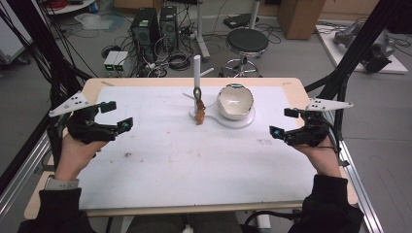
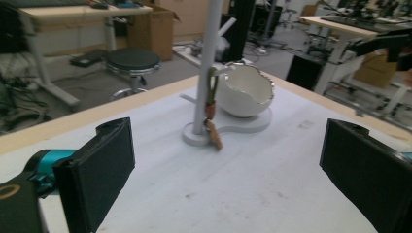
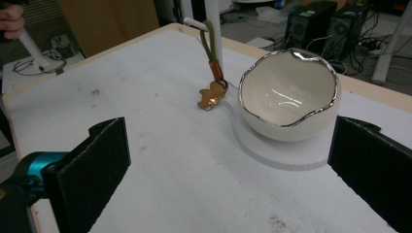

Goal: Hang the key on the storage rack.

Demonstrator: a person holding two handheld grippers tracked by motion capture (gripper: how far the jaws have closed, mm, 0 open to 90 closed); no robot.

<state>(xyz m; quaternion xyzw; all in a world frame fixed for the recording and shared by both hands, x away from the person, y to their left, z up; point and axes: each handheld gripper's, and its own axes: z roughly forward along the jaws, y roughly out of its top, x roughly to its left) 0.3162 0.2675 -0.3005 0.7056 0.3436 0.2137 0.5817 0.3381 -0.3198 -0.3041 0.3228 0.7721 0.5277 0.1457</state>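
Between my two tongs, toward the far side of the worktop (image 1: 160,165), a brown keychain charm (image 1: 199,116) hangs by an olive loop from a peg of the white stand (image 1: 197,73), its tip touching the base. Just beside it, nearer my right tongs (image 1: 283,122), the silver-rimmed white bowl (image 1: 235,101) sits empty. My left tongs (image 1: 116,114) and right tongs are both released, grasping nothing.
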